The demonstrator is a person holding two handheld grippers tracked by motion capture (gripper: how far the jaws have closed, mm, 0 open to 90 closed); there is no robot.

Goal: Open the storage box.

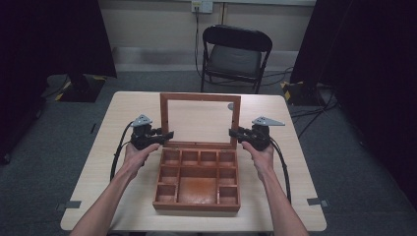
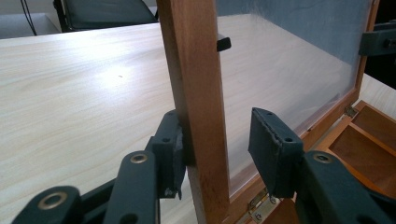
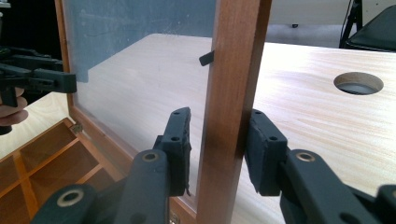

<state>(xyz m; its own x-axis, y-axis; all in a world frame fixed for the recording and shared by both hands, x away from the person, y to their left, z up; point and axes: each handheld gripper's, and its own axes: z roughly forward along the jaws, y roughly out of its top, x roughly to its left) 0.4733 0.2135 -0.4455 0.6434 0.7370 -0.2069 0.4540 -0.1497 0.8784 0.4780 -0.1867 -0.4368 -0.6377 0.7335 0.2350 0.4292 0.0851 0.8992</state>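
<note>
From the high view, the wooden box (image 1: 196,179) sits on the pale counter (image 1: 285,162) between the two hands, its glazed lid (image 1: 200,120) standing upright at the far edge. The left tongs (image 1: 167,134) reach the lid's left rail, the right tongs (image 1: 233,132) its right rail. The lid is balanced near vertical, so an uneven pull from one side could rack the hinges or let it drop onto the compartments.

In the left gripper view, the left tongs (image 2: 219,144) straddle the reddish-brown rail (image 2: 196,93). One rubbery pad touches the outer face; the other stands off from the pane, so they are spread, not pinching. If the lid tips now, nothing checks it. The hinge (image 2: 261,203) just below is small brass; the pane looks hazy, faintly scuffed plastic or glass.

In the right gripper view, the right tongs (image 3: 217,140) bracket the other rail (image 3: 231,93). The outer pad meets the smooth varnished wood, while the inner pad keeps a gap, so the hold is loose here too. A pad closing on the pane instead of the frame might slip or crack it. A round hole (image 3: 358,83) pierces the counter beyond.
</note>
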